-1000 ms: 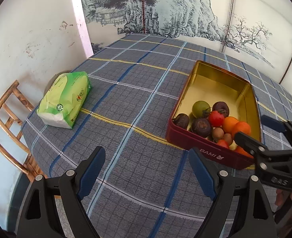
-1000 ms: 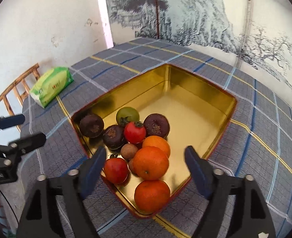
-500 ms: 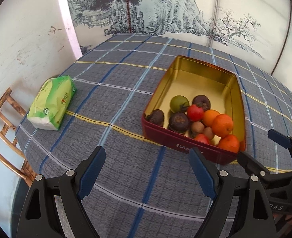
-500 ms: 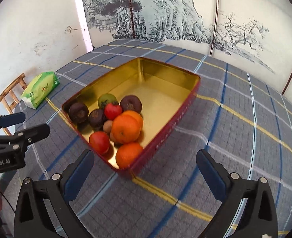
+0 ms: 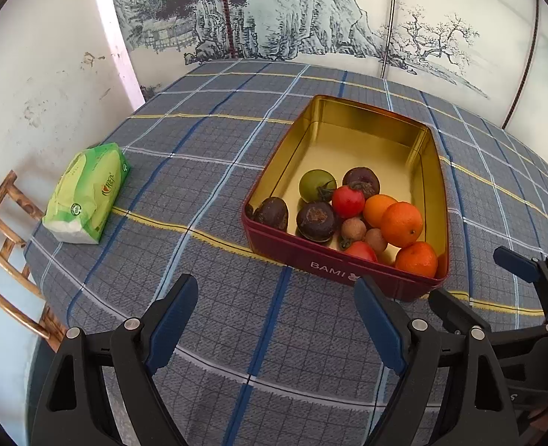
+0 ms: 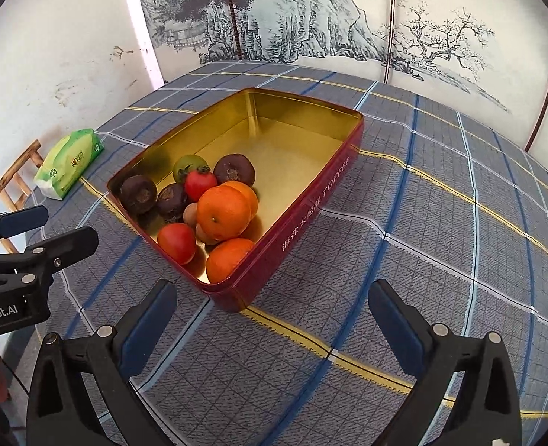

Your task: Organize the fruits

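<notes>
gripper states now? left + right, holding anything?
Left gripper: open, holding nothing, above the tablecloth.
Right gripper: open, holding nothing, near the tin's corner.

I've pulled my right gripper [image 6: 272,310] back off the fruit; it now hovers outside the tin's [image 6: 303,219] near corner, jaws wider.

Both cameras look down and forward across the table [image 5: 207,171] from near its front edge. The left view faces the tin [image 5: 348,271] from its short end, the right view [image 6: 296,230] from its corner; both share the wall painting [image 5: 274,11].
</notes>
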A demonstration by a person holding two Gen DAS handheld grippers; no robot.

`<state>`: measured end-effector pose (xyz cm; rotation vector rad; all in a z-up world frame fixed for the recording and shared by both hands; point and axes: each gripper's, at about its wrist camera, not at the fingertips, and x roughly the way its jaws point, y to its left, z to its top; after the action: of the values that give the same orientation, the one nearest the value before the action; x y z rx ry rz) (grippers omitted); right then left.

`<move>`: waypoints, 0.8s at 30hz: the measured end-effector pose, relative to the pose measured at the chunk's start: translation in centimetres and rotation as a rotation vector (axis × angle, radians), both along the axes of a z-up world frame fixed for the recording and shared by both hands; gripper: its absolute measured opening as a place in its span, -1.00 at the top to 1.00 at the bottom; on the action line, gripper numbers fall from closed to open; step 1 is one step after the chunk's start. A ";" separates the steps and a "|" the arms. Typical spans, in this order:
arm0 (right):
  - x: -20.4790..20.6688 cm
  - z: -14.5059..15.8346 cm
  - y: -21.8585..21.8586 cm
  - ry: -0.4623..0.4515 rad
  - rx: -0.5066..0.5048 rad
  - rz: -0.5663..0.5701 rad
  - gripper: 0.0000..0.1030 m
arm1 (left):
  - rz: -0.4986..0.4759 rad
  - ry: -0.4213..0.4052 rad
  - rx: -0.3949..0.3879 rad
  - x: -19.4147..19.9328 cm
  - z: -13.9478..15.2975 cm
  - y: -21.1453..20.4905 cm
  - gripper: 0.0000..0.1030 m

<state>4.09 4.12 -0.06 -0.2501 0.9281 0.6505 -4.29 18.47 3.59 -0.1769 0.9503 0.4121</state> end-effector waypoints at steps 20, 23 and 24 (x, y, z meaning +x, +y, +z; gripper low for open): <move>0.0 -1.1 0.9 0.051 -0.033 0.016 -0.98 | 0.008 0.015 -0.004 0.4 -0.4 0.2 -0.67; 0.0 -1.3 1.0 0.058 -0.040 0.013 -0.98 | 0.009 0.016 -0.007 0.4 -0.4 0.2 -0.67; 0.0 -1.3 1.0 0.061 -0.041 0.013 -0.98 | 0.010 0.018 -0.007 0.4 -0.4 0.2 -0.67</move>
<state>4.09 5.17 -1.35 -0.2745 0.9996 0.6546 -3.90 18.67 3.17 -0.1848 0.9686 0.4198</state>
